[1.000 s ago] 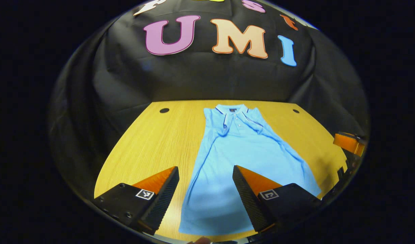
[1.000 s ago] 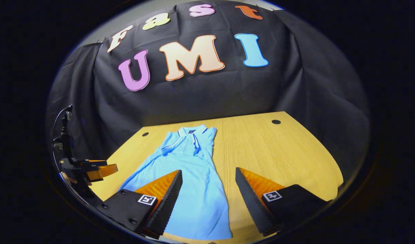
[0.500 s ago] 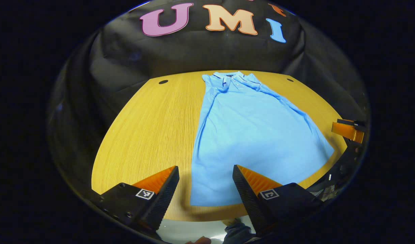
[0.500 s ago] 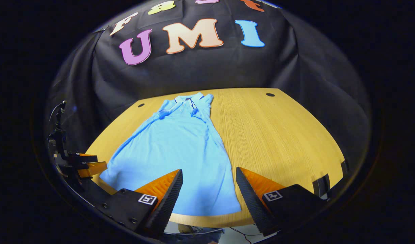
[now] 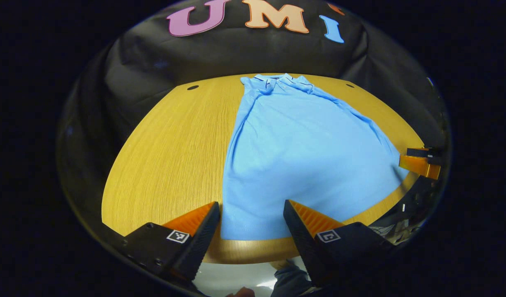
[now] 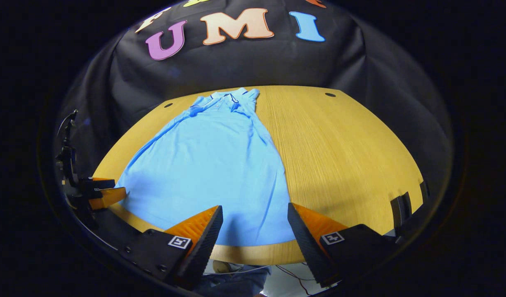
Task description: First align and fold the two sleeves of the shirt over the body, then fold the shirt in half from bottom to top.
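Note:
A light blue polo shirt (image 5: 302, 156) lies flat on the wooden table (image 5: 170, 144), collar at the far edge, hem near the front edge. Both sleeves lie folded in over its body. My left gripper (image 5: 251, 212) hangs open over the hem's left corner, touching nothing. In the right gripper view the same shirt (image 6: 211, 165) spreads to the left, and my right gripper (image 6: 255, 214) stands open above the hem's right corner. The right gripper (image 5: 420, 163) shows at the right rim of the left gripper view; the left gripper (image 6: 100, 192) shows at the left rim of the right gripper view.
The table's front edge (image 6: 257, 253) runs just beyond the fingertips, with floor and a person's clothing (image 6: 232, 280) below it. Small round holes (image 5: 192, 87) (image 6: 330, 95) mark the table's far corners. Bare wood (image 6: 352, 148) lies right of the shirt.
Both grippers have pulled back toward the front edge and tipped downward, so the whole shirt and the table's front edge have come into view. Both stay open.

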The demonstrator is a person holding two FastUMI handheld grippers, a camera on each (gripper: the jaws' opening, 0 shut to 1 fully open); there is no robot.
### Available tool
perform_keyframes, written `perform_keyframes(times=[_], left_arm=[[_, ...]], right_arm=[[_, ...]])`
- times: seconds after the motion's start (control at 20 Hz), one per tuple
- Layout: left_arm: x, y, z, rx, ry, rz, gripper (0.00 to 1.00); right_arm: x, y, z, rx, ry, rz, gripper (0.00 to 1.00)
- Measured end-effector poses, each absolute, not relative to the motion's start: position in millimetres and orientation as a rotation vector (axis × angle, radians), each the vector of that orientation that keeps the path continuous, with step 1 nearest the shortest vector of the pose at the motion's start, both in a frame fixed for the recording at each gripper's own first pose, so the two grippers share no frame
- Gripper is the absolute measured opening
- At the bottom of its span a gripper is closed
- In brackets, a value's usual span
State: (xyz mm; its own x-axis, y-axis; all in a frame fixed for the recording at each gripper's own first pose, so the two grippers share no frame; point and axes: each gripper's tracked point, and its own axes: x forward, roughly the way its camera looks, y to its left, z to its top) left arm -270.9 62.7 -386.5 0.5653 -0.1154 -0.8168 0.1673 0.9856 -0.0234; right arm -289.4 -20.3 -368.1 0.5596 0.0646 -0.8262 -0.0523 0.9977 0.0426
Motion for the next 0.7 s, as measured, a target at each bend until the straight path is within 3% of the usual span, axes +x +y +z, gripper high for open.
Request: perform_keyframes(times=[0.35,0.45,0.5,0.55,0.6,0.65,0.7], left_arm=[[-272,60,-388,0.033,0.938,-0.168,0.97],[-271,53,-387,0.023,0.91,-0.177,0.97],[-271,50,-389,0.027,0.907,-0.187,0.87],[-272,43,-389,0.028,0.895,-0.205,0.82],[-272,39,-390,0.03,0.898,-0.208,0.67],[-272,36,-389,0.032,0.896,-0.213,0.57],[-273,30,-388,0.028,0.899,-0.222,0.44]], right_arm=[[-294,-26,-386,-0.031,1.015,0.029,0.95],[-293,-24,-387,-0.031,1.023,0.036,0.99],[-292,-21,-387,-0.036,1.025,0.052,0.93],[-293,-18,-387,-0.04,1.03,0.065,0.78],[-292,-14,-387,-0.041,1.034,0.077,0.67],[-292,-10,-387,-0.043,1.037,0.091,0.49],[-291,-7,-386,-0.052,1.032,0.1,0.42]])
